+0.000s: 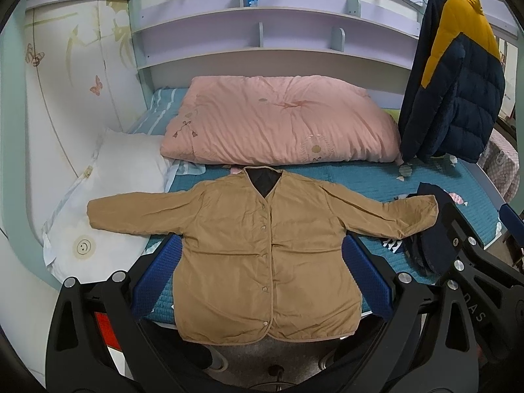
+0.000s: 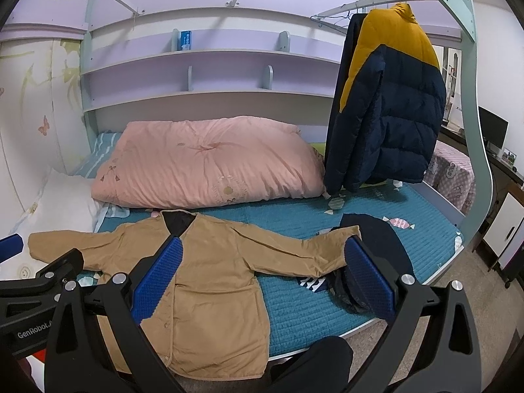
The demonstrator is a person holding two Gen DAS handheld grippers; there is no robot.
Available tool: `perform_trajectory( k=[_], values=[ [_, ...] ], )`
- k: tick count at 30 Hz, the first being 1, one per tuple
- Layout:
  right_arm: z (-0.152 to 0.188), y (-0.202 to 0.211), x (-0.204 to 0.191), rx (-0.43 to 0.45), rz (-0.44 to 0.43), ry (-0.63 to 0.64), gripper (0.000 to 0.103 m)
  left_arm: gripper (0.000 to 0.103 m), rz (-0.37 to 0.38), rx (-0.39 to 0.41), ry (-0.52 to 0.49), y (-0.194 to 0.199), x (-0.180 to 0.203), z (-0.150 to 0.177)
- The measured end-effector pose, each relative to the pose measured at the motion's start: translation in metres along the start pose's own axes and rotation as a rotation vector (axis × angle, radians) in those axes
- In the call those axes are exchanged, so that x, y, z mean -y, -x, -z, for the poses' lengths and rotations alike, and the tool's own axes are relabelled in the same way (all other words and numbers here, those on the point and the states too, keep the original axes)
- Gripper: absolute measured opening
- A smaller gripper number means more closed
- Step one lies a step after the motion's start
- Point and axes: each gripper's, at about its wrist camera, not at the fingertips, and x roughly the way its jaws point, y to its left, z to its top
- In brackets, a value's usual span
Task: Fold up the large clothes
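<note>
A tan button-front jacket [image 1: 262, 249] lies flat, front up, on the teal bed [image 1: 360, 183], sleeves spread to both sides, hem over the near edge. It also shows in the right wrist view [image 2: 209, 278]. My left gripper [image 1: 262, 268] is open and empty, held above the jacket's body, one blue pad [image 1: 157, 275] on each side of it. My right gripper [image 2: 262, 268] is open and empty over the jacket's right side; its right pad [image 2: 366, 268] is near the right sleeve cuff [image 2: 344, 232]. The right gripper's body shows at the right in the left wrist view [image 1: 465, 262].
A pink folded duvet [image 1: 281, 121] lies behind the jacket. A white pillow [image 1: 108, 196] sits left under the left sleeve. A dark garment [image 2: 376, 249] lies by the right cuff. A navy-and-yellow puffer jacket [image 2: 389, 98] hangs at the right. Shelves line the back wall.
</note>
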Motion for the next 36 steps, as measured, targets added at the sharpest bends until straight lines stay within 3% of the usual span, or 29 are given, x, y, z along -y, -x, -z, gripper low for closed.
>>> perform_trajectory(
  k=[36],
  values=[
    [0.001,0.0,0.0,-0.018,-0.008,0.005,0.096,0.098,0.011,-0.017,0.01,-0.004,0.0,0.014]
  ],
)
